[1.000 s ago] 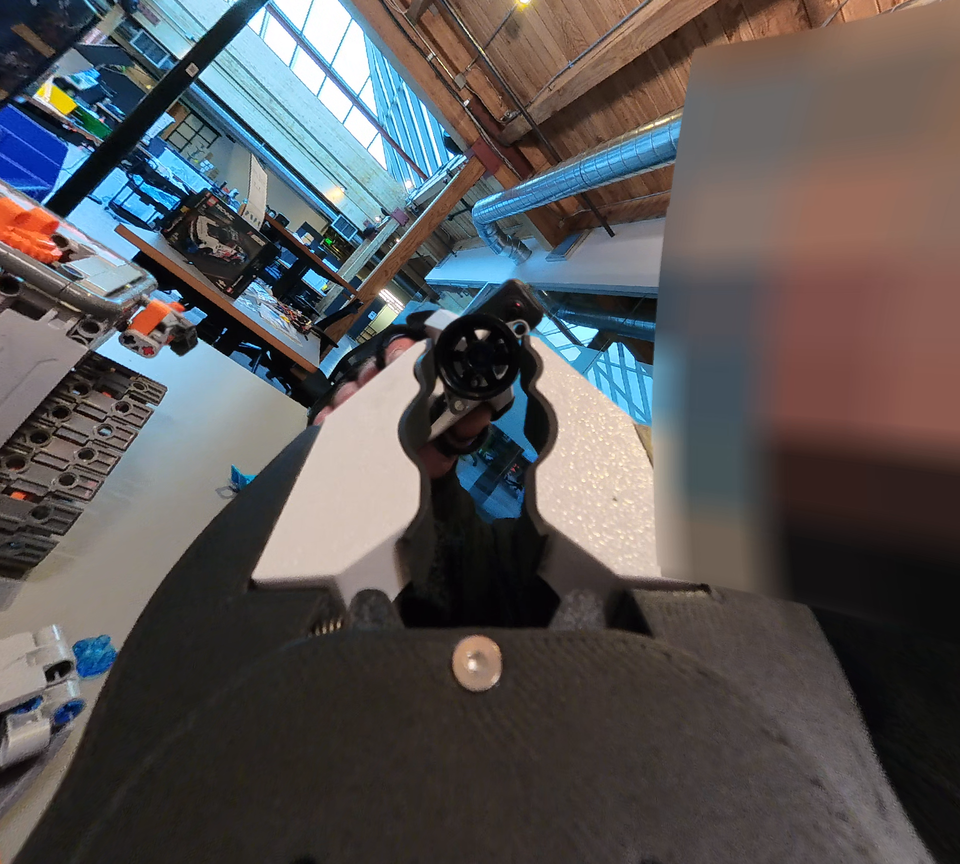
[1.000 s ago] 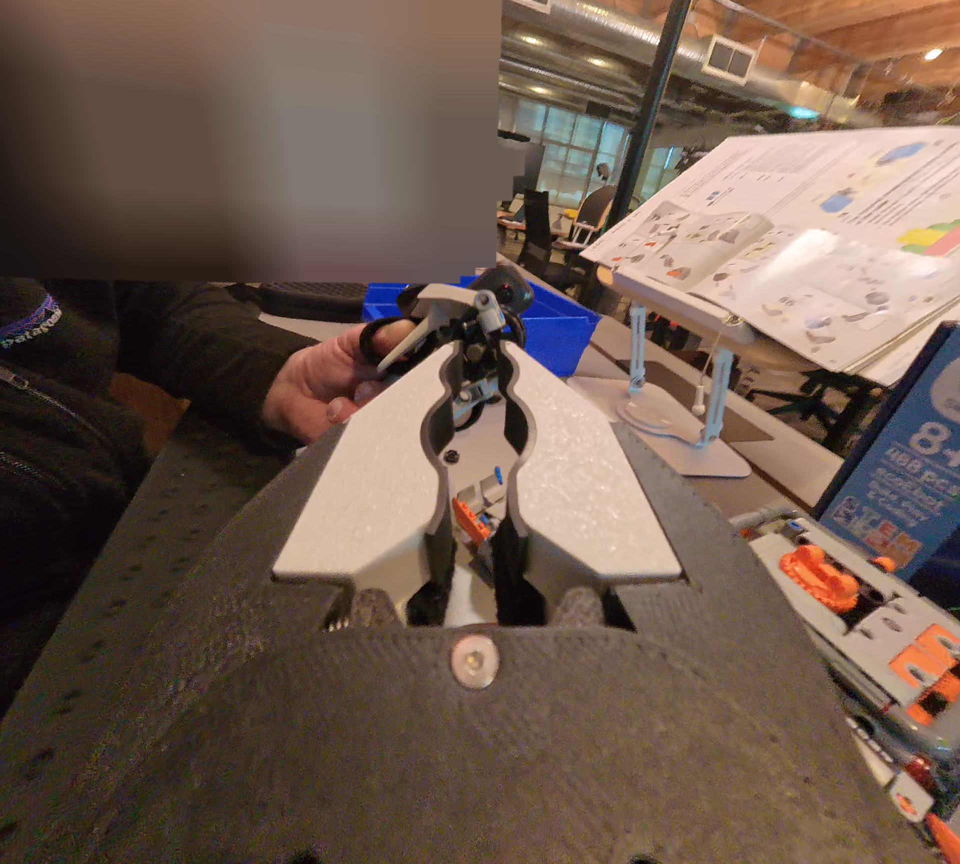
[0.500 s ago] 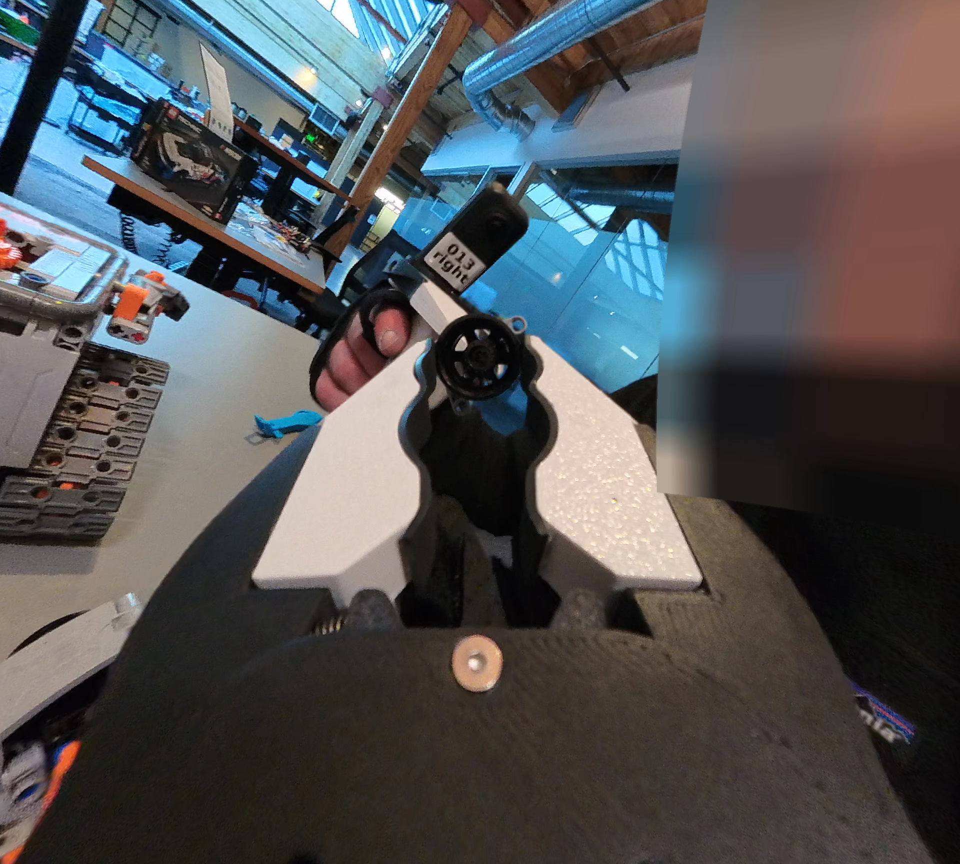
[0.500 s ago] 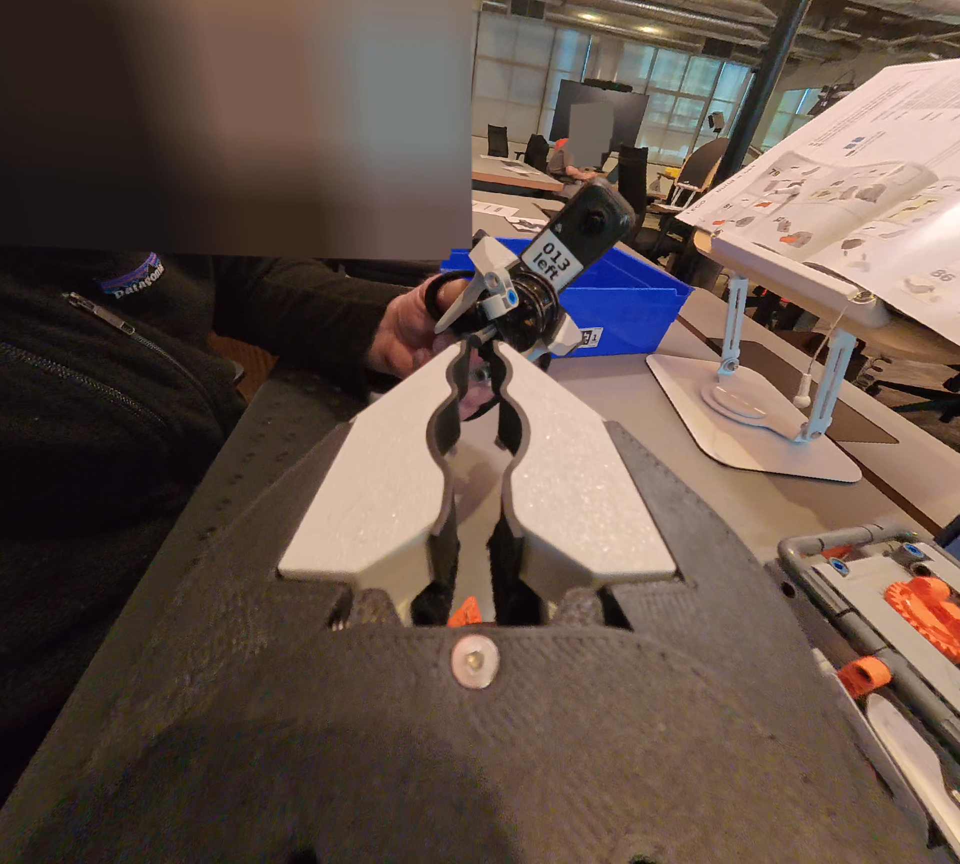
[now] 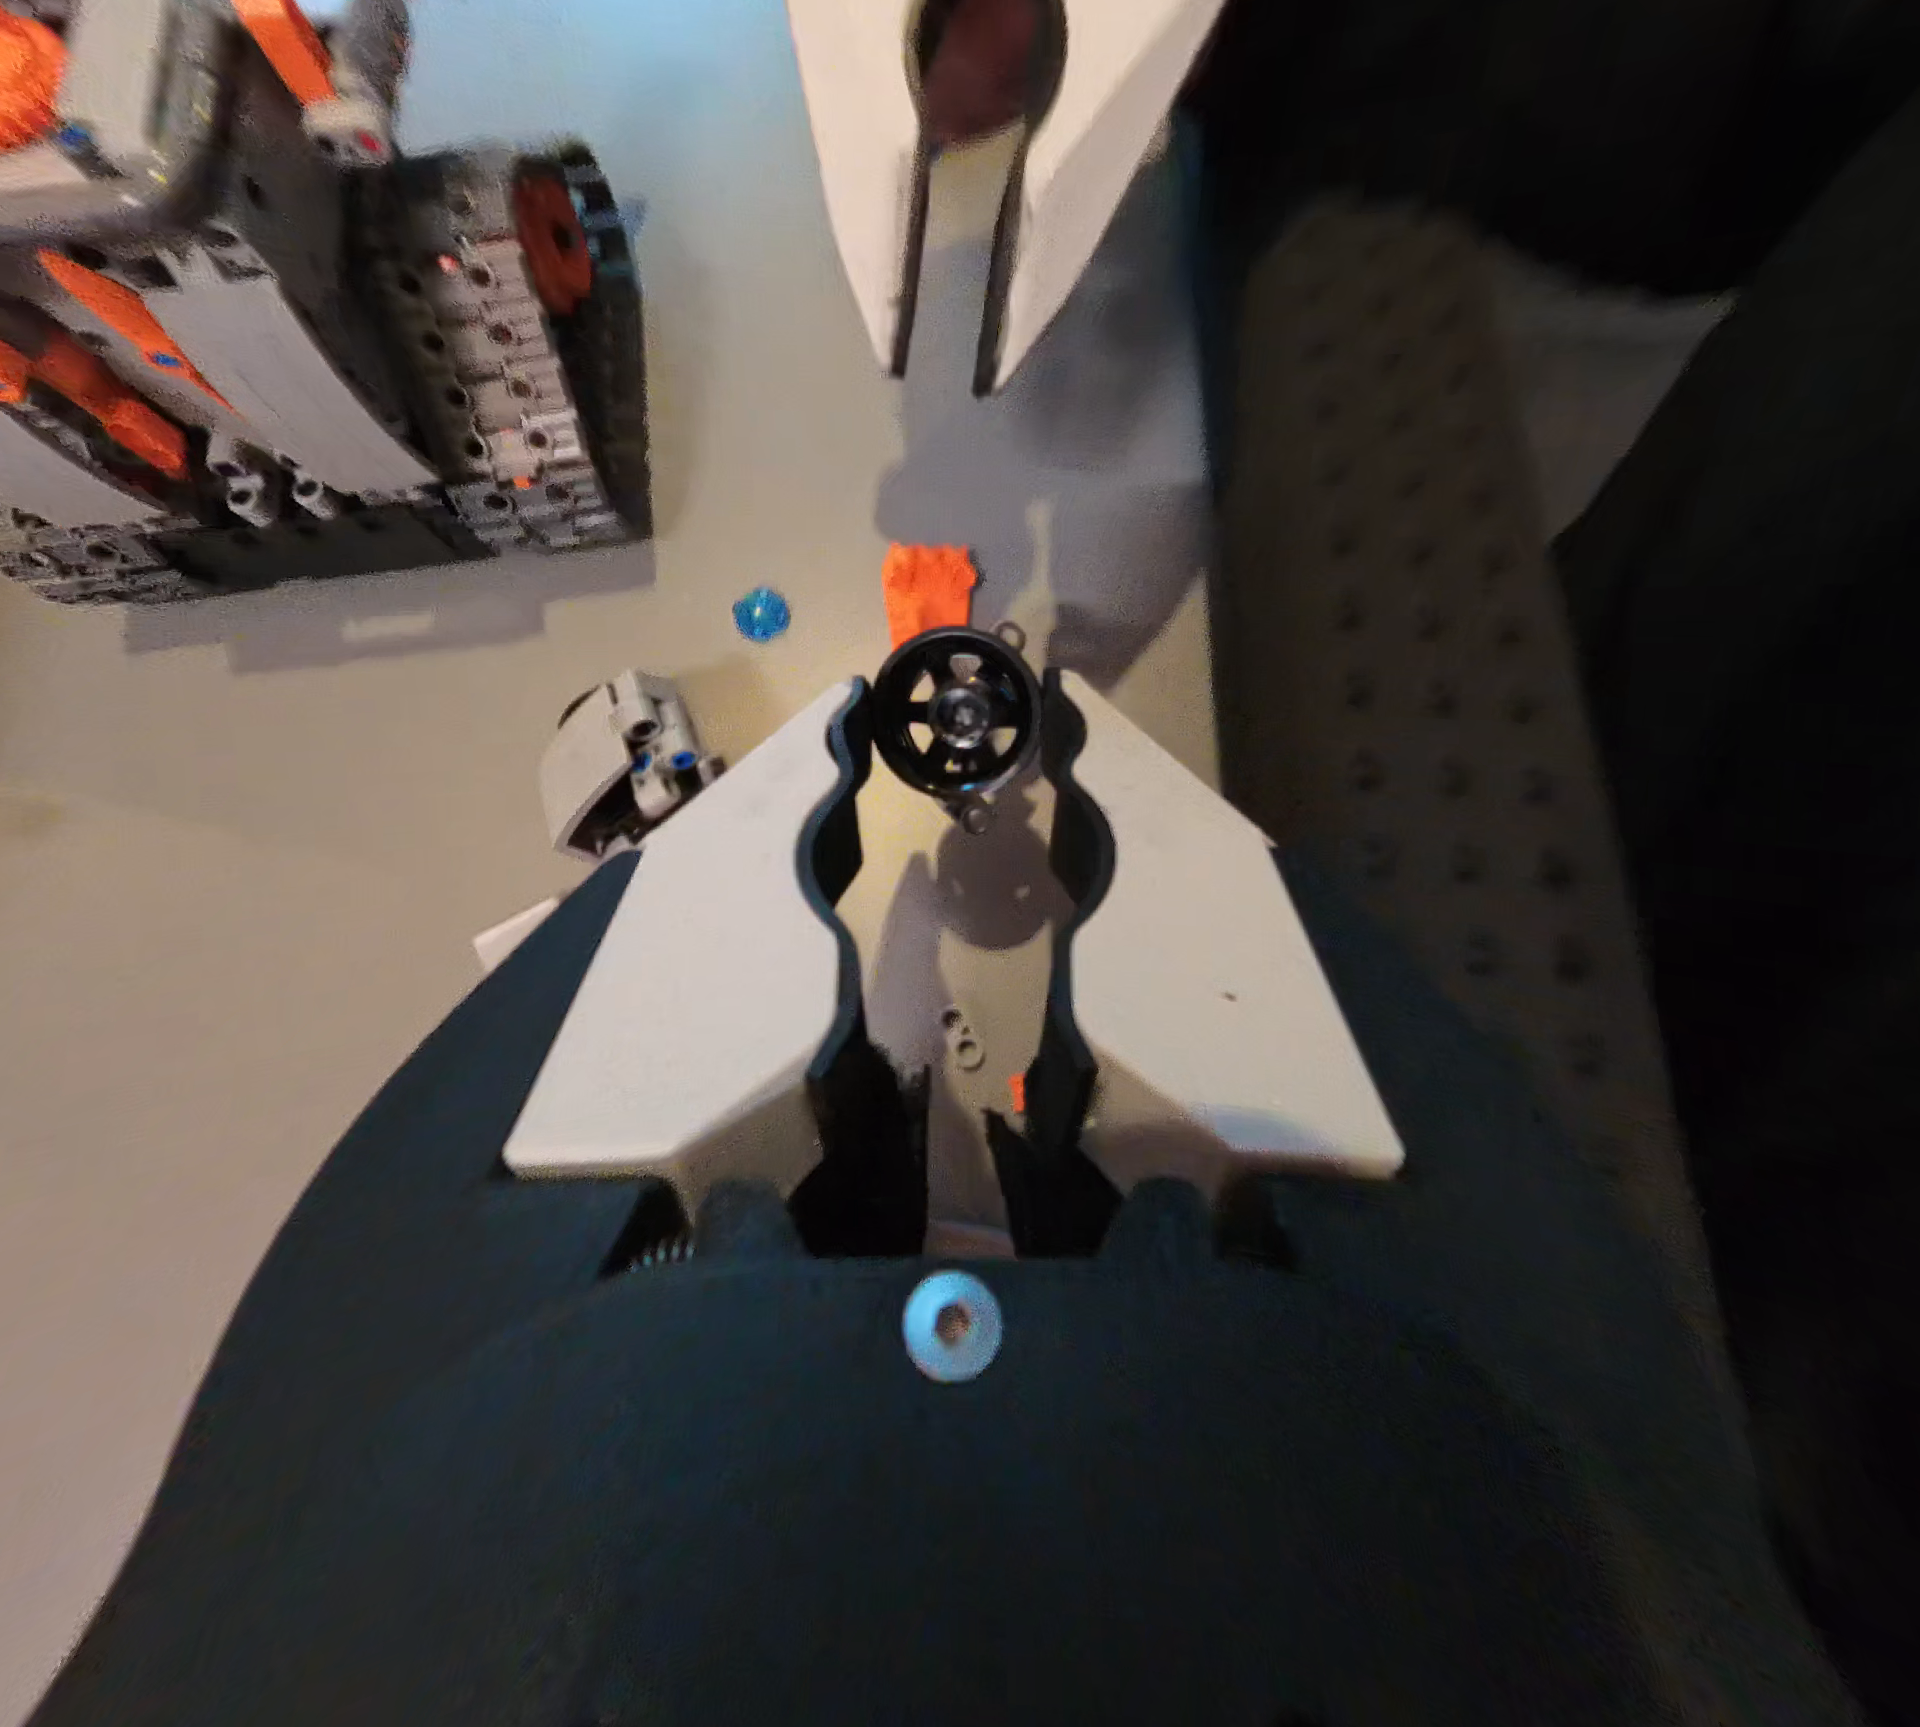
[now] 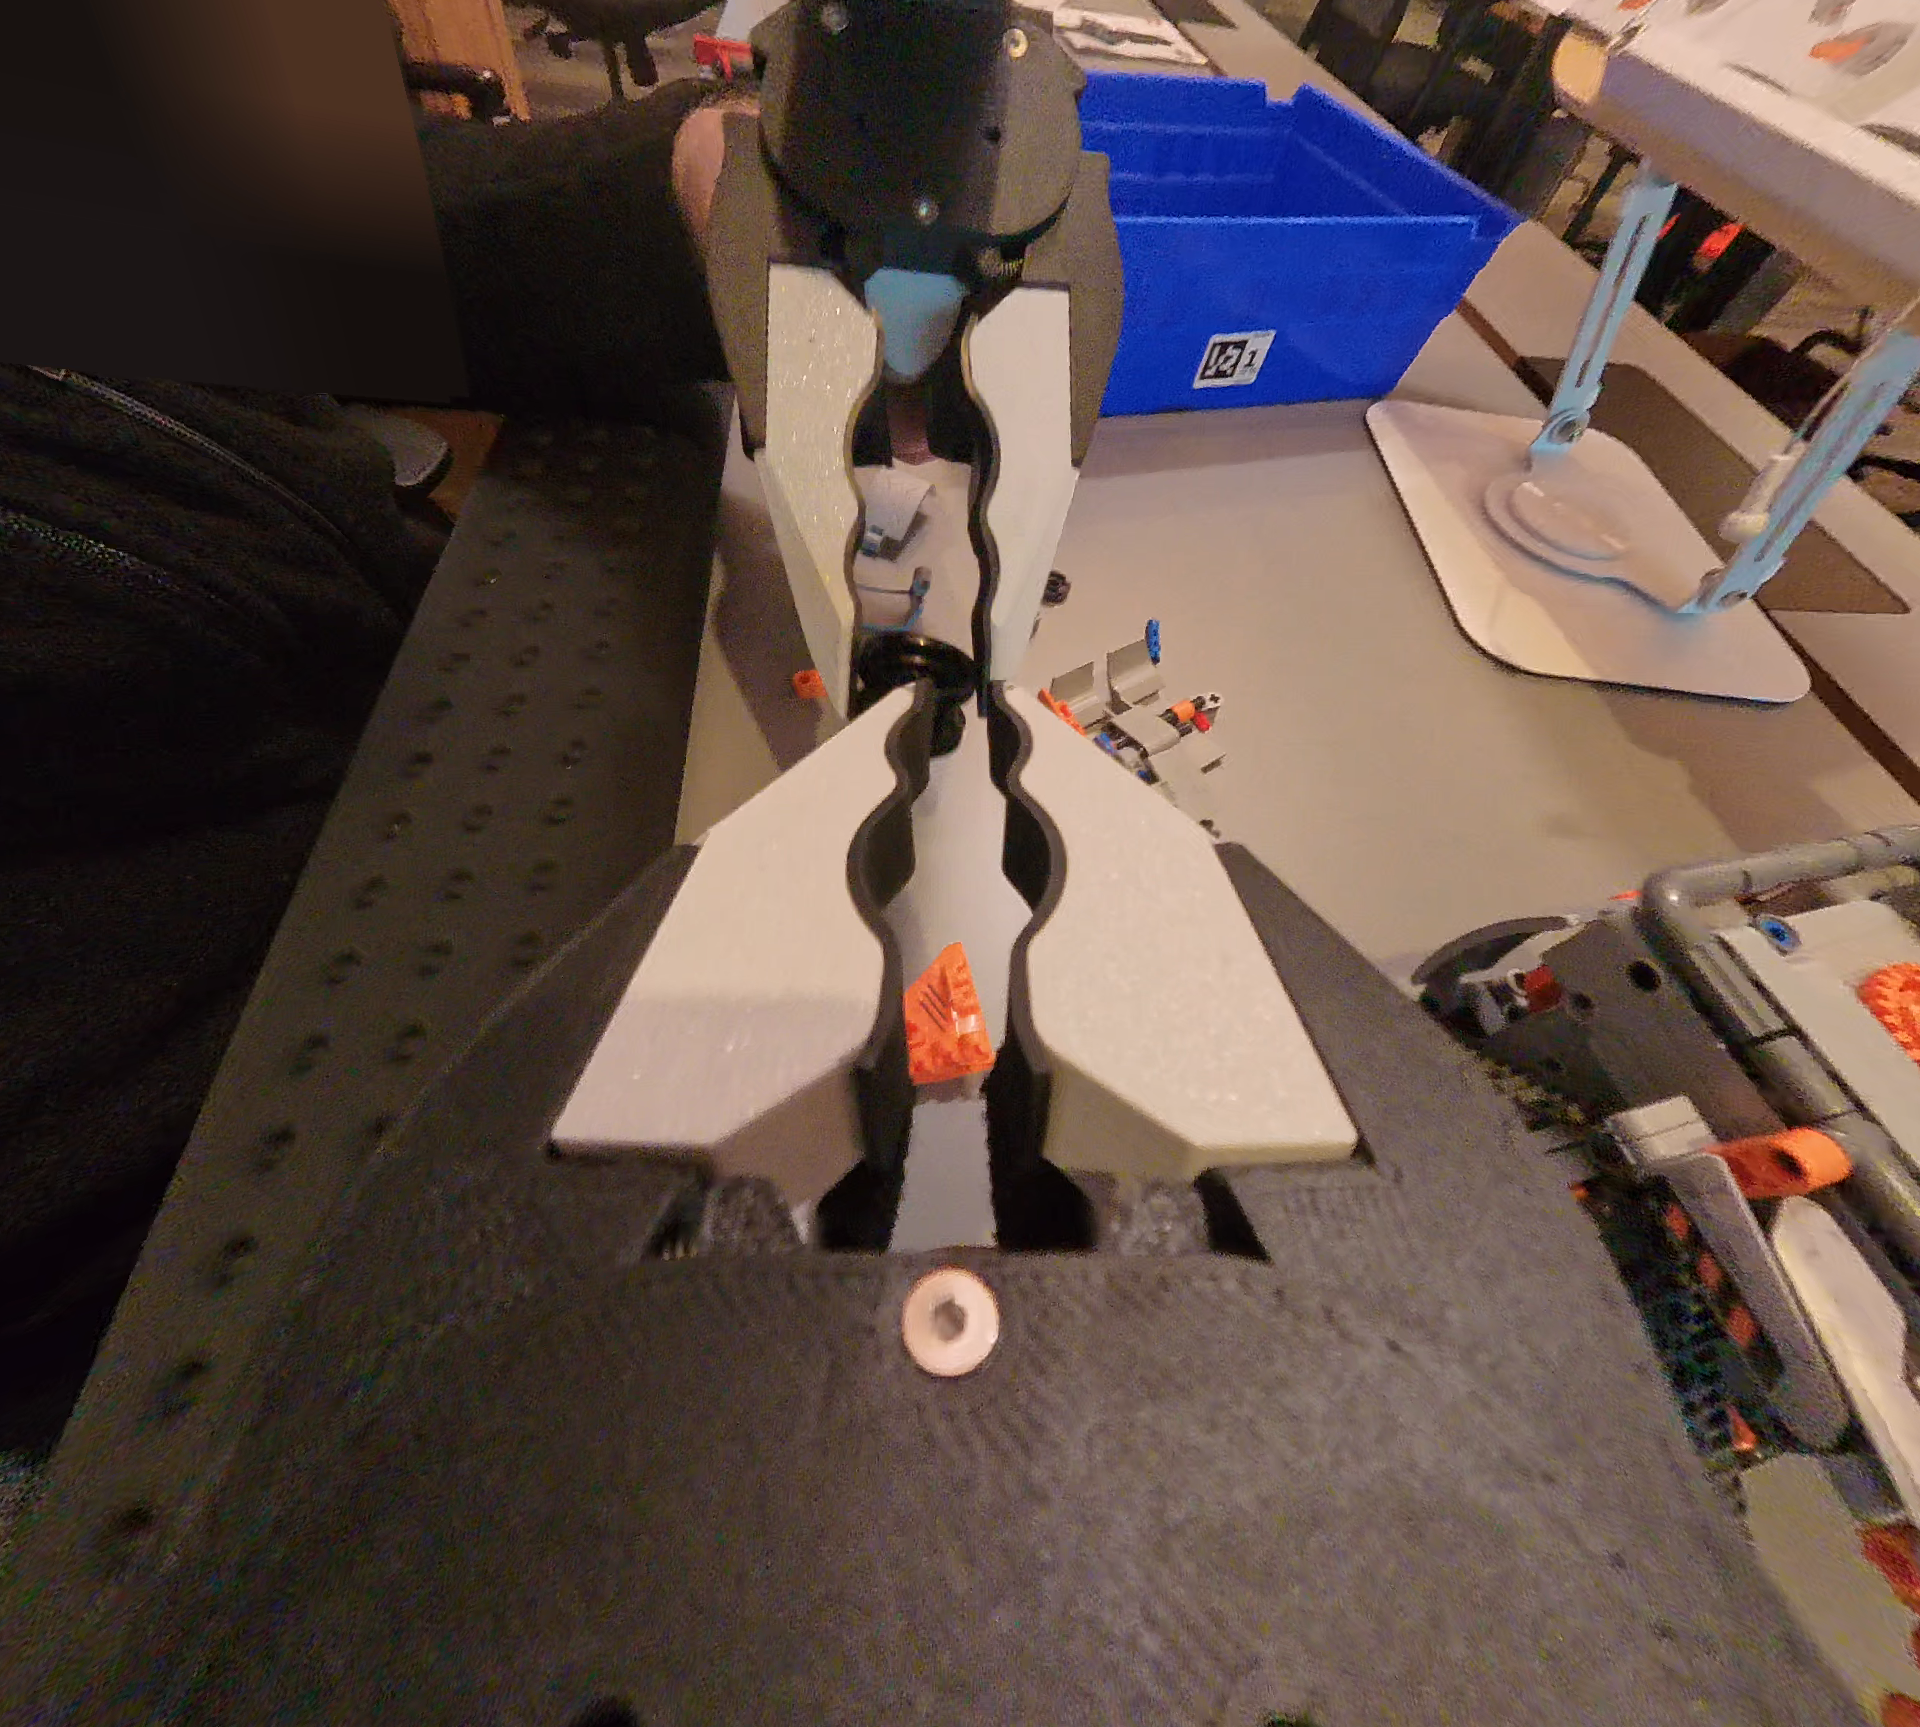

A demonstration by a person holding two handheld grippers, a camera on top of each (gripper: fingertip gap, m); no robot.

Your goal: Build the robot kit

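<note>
From the left wrist view, the left claw (image 5: 956, 721), raised toward the rafters a second ago, now points down over the pale counter (image 5: 208, 950), pinching a black spoked plastic wheel (image 5: 954, 723). From the right wrist view, the right claw (image 6: 954, 701) is narrowly parted, empty, tip-to-tip with it near the counter's black perforated edge mat (image 6: 499, 742).

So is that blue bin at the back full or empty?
Cannot tell fully: the blue bin shows bare blue inner walls with nothing above its rim, but its floor is hidden.
</note>
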